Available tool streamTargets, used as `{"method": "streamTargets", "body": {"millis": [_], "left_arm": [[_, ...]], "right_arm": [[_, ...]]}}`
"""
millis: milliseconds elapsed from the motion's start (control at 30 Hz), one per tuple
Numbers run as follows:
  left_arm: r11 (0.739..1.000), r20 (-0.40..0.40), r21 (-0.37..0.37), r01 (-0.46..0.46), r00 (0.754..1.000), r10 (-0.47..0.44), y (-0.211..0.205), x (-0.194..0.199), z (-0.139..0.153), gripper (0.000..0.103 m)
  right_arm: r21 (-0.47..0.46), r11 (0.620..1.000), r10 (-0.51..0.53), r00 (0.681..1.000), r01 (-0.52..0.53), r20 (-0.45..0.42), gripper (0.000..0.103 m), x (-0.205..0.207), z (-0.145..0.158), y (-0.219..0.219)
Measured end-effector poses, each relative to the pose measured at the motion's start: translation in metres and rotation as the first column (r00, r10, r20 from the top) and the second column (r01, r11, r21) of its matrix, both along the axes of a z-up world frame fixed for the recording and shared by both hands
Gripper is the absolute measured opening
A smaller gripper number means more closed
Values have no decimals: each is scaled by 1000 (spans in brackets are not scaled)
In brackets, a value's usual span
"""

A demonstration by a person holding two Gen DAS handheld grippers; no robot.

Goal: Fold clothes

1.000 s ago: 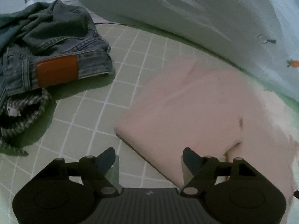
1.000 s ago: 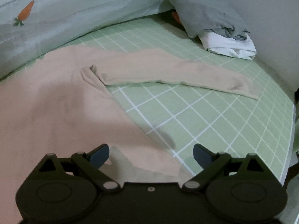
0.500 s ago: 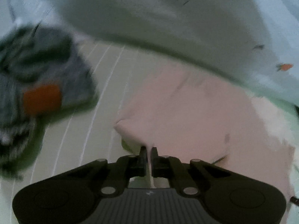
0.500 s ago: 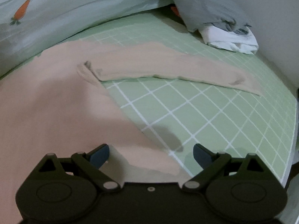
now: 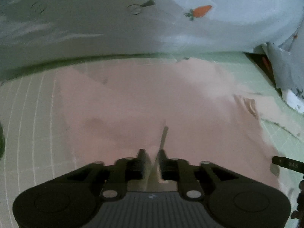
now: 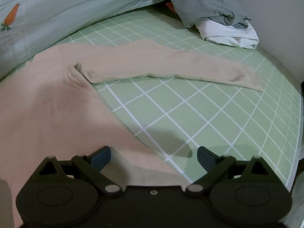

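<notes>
Pink fabric of a long-sleeved top (image 5: pixel 144 106) is spread flat on a bed covered by a pale green sheet with a white grid (image 6: pixel 209 114), and it serves as the landmark. At its near edge the left gripper (image 5: pixel 152 157) is set, its jaws narrow and opening, with a raised fold of the pink fabric standing between them; whether the pads press on it cannot be told through the blur. At the top's near right corner the right gripper (image 6: pixel 153 155) is held with its jaws wide apart, the hem corner and bare sheet lying below the gap, nothing gripped. Beyond that corner, one pink sleeve (image 6: pixel 171 68) is stretched sideways across the sheet, away from the body of the top. Farther off, past the sleeve's cuff, a crumpled grey garment (image 6: pixel 205 3) is piled on a folded white one (image 6: pixel 228 34). Behind the top, a pale blue-green quilt printed with orange carrots (image 5: pixel 190 19) is bunched along the far side.
</notes>
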State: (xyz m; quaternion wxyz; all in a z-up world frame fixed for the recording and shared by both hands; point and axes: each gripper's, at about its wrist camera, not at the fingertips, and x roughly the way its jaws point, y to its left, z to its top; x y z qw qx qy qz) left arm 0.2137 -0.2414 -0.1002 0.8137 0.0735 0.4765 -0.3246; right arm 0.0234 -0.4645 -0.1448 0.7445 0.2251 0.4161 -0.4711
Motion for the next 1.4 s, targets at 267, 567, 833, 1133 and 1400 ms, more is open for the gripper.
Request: {"method": "streamTargets", "body": {"millis": [267,567,833,1133,1400], "left_arm": [[961,6,-148,-235,971,239,77,20,33,78],[896,7,-70,-439,898,440,121,61,12,78],[918,-59,-90,-386,922,382,96,101,-14,78],[911,-99,-152,-383,923,372,74,120,-14,5],[875,41,-120,-469,878,476,114,76,38,4]], "right_arm": [[43,999,-34,999,32,40,103,6,-4,-11],[39,998,-41,998,39,56,103,6,-5,-11],[31,999,-38,998,37,59,103,9,-5,-14],[0,1000,-18,997,18,74,103,10,-7,-13],[-24,1000,4,996,-2,86,103,8,-8,-12]]}}
